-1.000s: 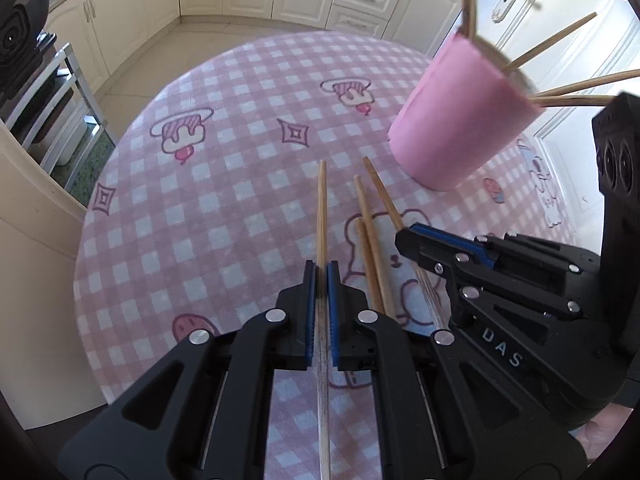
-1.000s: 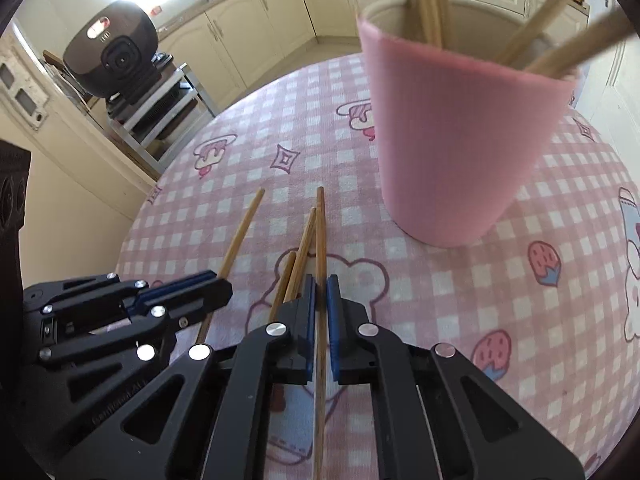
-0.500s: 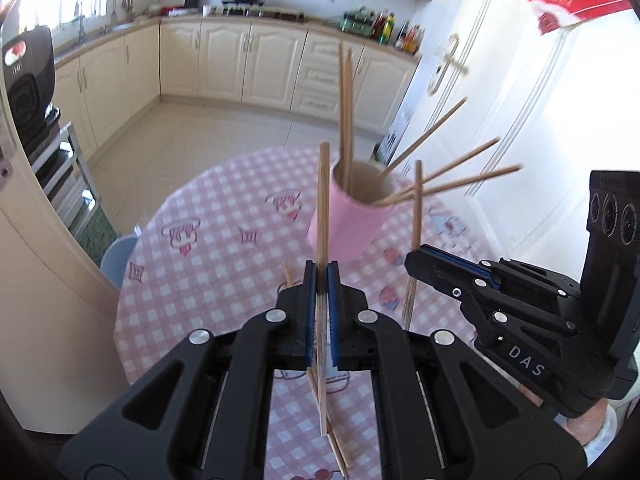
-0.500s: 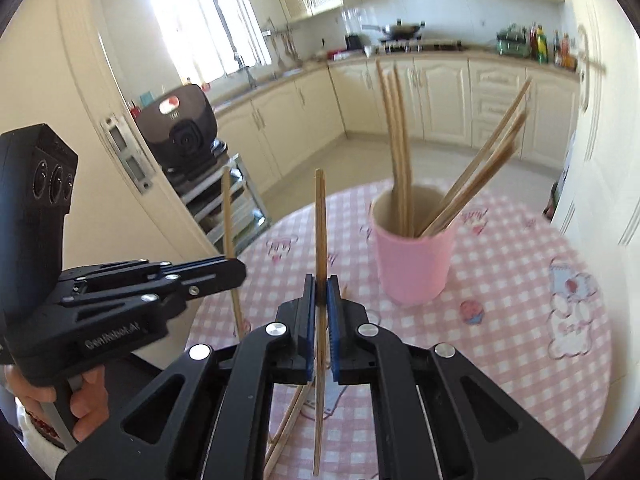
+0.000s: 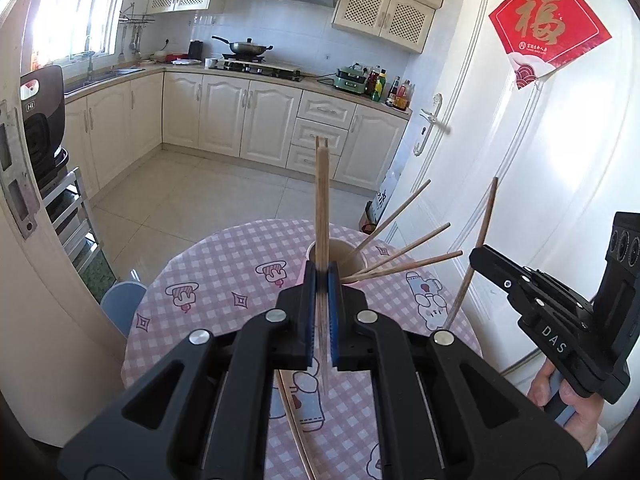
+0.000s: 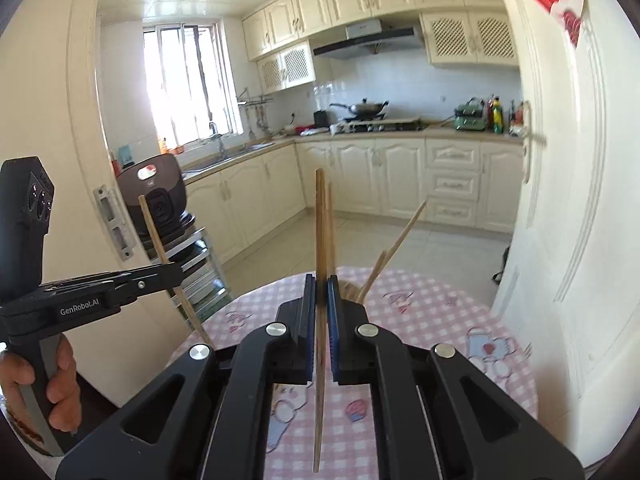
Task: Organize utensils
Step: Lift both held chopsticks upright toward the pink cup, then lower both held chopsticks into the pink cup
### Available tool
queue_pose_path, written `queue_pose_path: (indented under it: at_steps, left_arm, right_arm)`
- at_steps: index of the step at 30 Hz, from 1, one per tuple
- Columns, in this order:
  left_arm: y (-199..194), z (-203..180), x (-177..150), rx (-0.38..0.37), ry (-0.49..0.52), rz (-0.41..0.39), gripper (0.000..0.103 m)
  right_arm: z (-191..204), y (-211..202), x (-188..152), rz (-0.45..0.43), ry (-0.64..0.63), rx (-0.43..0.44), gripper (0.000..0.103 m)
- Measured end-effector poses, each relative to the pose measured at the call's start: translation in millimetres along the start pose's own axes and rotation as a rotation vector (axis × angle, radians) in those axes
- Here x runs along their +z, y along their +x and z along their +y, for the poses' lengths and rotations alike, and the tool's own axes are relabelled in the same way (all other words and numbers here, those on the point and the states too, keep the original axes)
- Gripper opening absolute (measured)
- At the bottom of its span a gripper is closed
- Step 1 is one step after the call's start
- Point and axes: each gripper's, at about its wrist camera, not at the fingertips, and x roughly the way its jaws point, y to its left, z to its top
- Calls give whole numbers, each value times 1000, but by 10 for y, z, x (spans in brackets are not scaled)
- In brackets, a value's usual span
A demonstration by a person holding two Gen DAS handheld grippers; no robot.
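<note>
My left gripper (image 5: 320, 280) is shut on a wooden chopstick (image 5: 321, 200) and holds it upright, high above the table. My right gripper (image 6: 320, 284) is shut on another chopstick (image 6: 320, 232), also upright. Each gripper shows in the other's view: the right one (image 5: 486, 256) with its chopstick (image 5: 478, 240), the left one (image 6: 176, 270) with its chopstick (image 6: 160, 244). The pink cup (image 5: 344, 252) with several chopsticks stands on the table, far below, partly hidden behind my left fingers. A loose chopstick (image 5: 296, 428) lies on the table.
The round table has a pink checked cloth (image 5: 224, 280). A white door (image 5: 540, 184) stands close on the right. A rack with a dark appliance (image 6: 160, 200) is on the left. Kitchen cabinets (image 5: 248, 116) line the far wall.
Both grippers have lifted their chopsticks off the table and risen high, tilting them upright. The cup now appears small and far below.
</note>
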Motion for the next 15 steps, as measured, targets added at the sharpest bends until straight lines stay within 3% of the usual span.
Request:
queue_pose_path:
  at_steps: [8,15]
  left_arm:
    - [115,-28,256,13,-11,-36,6]
    - [267,-129,536,17,-2,-80,6]
  right_arm:
    - [-299,-109,167,-124,29,-82,4]
    - [-427,62,327,-235,21,-138,4]
